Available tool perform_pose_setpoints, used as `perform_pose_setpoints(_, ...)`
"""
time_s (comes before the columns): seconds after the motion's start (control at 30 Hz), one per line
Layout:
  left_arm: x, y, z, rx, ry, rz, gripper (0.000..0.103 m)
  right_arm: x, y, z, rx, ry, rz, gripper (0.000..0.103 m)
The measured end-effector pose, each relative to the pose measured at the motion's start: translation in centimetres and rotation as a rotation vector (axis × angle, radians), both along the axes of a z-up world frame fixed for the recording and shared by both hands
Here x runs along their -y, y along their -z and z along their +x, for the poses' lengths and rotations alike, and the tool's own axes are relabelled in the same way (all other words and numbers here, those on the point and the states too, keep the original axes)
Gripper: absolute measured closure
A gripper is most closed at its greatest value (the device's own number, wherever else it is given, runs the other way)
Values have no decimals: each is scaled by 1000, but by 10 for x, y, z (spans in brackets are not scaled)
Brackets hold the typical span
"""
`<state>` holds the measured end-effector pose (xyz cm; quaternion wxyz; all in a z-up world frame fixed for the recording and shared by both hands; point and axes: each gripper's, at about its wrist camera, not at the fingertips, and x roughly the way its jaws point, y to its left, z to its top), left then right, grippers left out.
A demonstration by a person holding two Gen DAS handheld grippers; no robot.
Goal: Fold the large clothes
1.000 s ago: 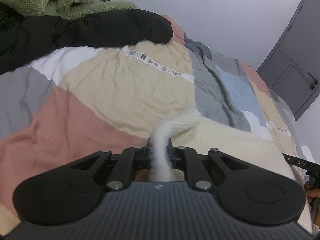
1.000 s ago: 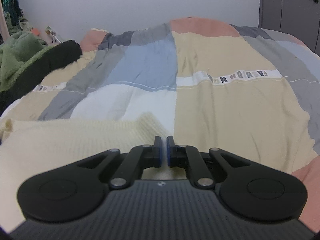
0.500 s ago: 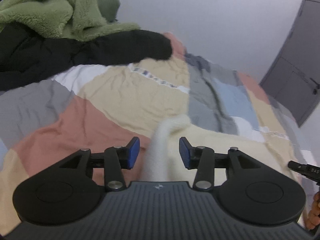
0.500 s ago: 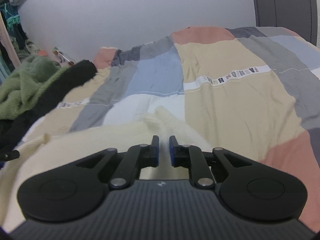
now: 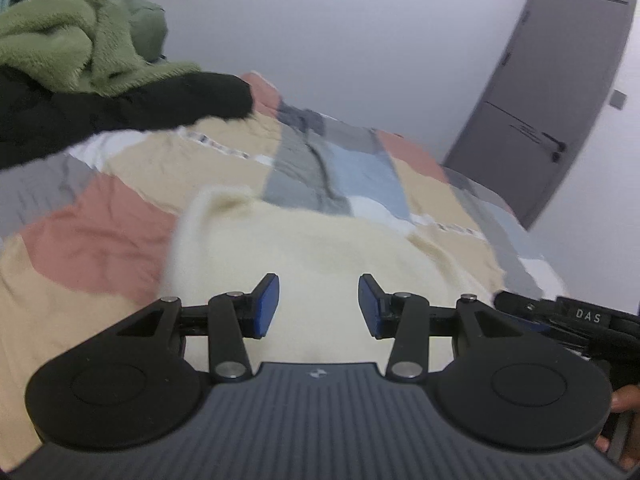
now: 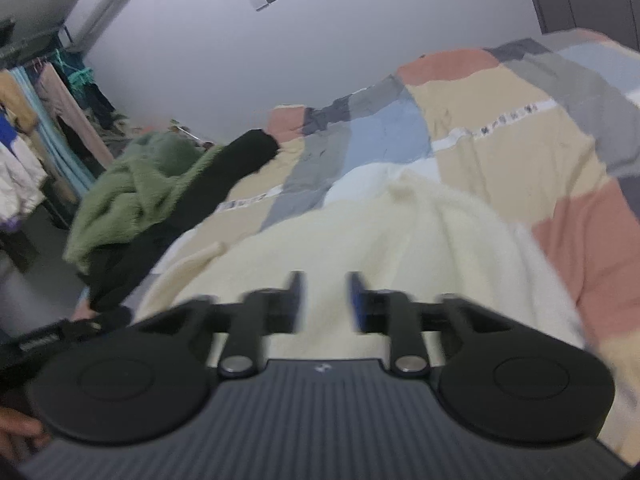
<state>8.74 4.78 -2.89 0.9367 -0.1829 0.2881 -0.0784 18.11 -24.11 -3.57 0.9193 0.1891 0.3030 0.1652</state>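
Note:
A cream knitted sweater [image 5: 312,248] lies spread on the patchwork bed cover, and it also shows in the right wrist view [image 6: 360,240]. My left gripper [image 5: 319,306] is open and empty, raised above the sweater's near part. My right gripper [image 6: 324,300] is open with a narrower gap, empty, above the sweater; this view is blurred. The right gripper's body shows at the right edge of the left wrist view [image 5: 580,316].
A green fleece garment [image 5: 72,40] and a black garment [image 5: 120,108] are piled at the bed's far left, also in the right wrist view [image 6: 136,188]. The patchwork cover [image 5: 100,236] spans the bed. A grey door [image 5: 560,100] stands right. Hanging clothes [image 6: 36,128] are left.
My left gripper let go of the sweater's edge and opened wide. My right gripper opened from shut. Both lifted up and back, and the sweater dropped flat onto the bed.

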Motion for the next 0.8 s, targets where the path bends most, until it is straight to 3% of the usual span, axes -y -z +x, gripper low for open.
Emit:
perform_pose_setpoints(0.03,4,1,-6,-4,8,-10,53,0,0,-8,0,-4,14,51)
perform_pose_setpoints(0.3,25,8,-46,-44,56,-119,53,-6,4,-59,-47,-59,121,50)
perform_pose_setpoints(0.43,28,8,-59,-47,63,-150,48,-6,15,-73,-155,-73,264,17)
perform_pose_setpoints(0.63,25,14,-60,-101,89,-275,43,-4,60,-77,-423,-64,530,16)
perform_pose_setpoints(0.8,25,22,-57,-152,87,-367,32,4,83,-71,-483,58,572,16)
